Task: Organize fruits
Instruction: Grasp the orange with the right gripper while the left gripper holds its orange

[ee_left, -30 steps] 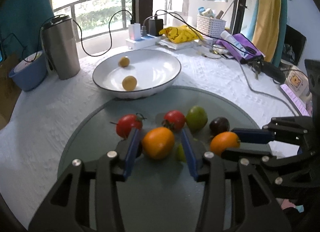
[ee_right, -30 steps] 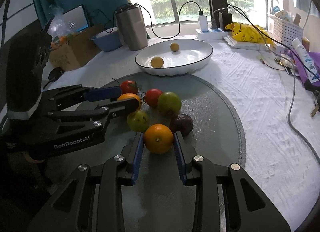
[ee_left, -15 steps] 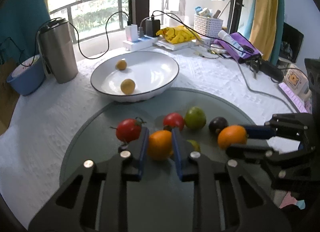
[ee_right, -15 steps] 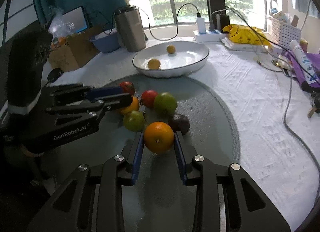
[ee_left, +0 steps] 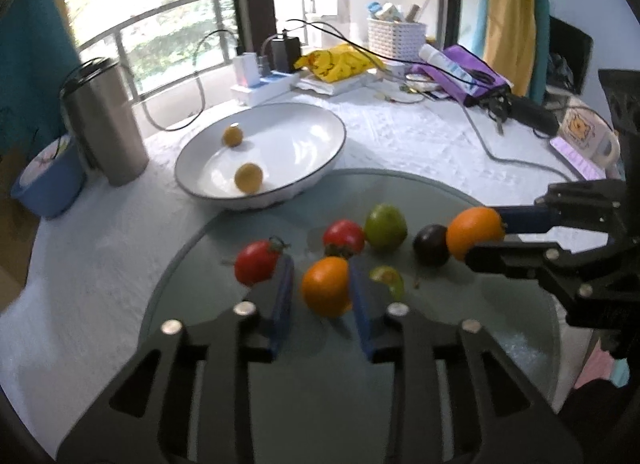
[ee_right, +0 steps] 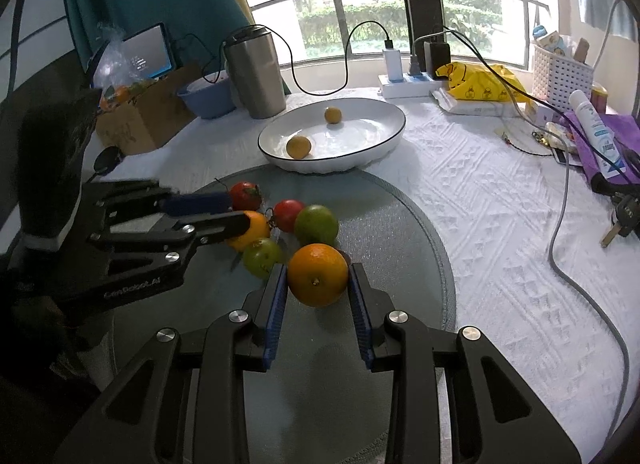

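two oranges are in hand: your right gripper (ee_right: pixel 318 284) is clamped on one orange (ee_right: pixel 317 274) above the glass mat (ee_right: pixel 400 223). your left gripper (ee_left: pixel 320 290) has just been opening, its fingers loose around the smaller orange (ee_left: pixel 325 291). next, i'd say, re-close left, then carry both to the white bowl (ee_right: pixel 384 139).

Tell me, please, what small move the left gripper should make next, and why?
Probably close on the loose orange: the left gripper has just been opening, and that fruit sits between its jaws with a gap at one pad, while the right gripper already clamps the other orange.
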A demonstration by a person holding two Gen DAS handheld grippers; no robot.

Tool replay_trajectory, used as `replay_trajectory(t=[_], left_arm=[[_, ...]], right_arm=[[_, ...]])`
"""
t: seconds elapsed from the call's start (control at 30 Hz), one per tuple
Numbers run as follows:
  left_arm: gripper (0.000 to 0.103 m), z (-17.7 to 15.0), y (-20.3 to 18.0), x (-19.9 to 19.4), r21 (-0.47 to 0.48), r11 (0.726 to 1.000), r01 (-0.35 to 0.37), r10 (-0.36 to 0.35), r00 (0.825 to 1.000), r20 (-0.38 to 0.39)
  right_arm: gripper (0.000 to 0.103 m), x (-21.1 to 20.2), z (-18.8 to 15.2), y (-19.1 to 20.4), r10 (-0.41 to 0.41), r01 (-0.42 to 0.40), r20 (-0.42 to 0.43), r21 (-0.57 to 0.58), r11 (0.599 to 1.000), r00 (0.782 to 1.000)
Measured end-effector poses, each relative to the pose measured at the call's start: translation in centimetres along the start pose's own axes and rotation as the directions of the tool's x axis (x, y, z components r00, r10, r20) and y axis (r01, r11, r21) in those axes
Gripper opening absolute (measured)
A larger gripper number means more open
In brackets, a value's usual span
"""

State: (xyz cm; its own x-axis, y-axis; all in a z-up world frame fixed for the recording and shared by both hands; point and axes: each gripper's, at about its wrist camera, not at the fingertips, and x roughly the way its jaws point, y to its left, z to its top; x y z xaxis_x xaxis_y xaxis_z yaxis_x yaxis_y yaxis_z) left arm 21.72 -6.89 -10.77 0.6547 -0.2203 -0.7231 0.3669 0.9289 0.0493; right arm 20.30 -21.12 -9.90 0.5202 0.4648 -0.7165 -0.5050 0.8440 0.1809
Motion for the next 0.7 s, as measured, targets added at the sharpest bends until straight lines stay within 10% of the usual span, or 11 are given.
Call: replay_trajectory(t=[0.7], left_arm=[[0.03,-0.6,0.3,-0.5,0.132,0.987,0.088,-0.076,0.992,-0.099]], right_arm=[[0.033,-0.2,-0.2,-1.6,-0.028,0.028,0.009,0.046,0.999,1.0]])
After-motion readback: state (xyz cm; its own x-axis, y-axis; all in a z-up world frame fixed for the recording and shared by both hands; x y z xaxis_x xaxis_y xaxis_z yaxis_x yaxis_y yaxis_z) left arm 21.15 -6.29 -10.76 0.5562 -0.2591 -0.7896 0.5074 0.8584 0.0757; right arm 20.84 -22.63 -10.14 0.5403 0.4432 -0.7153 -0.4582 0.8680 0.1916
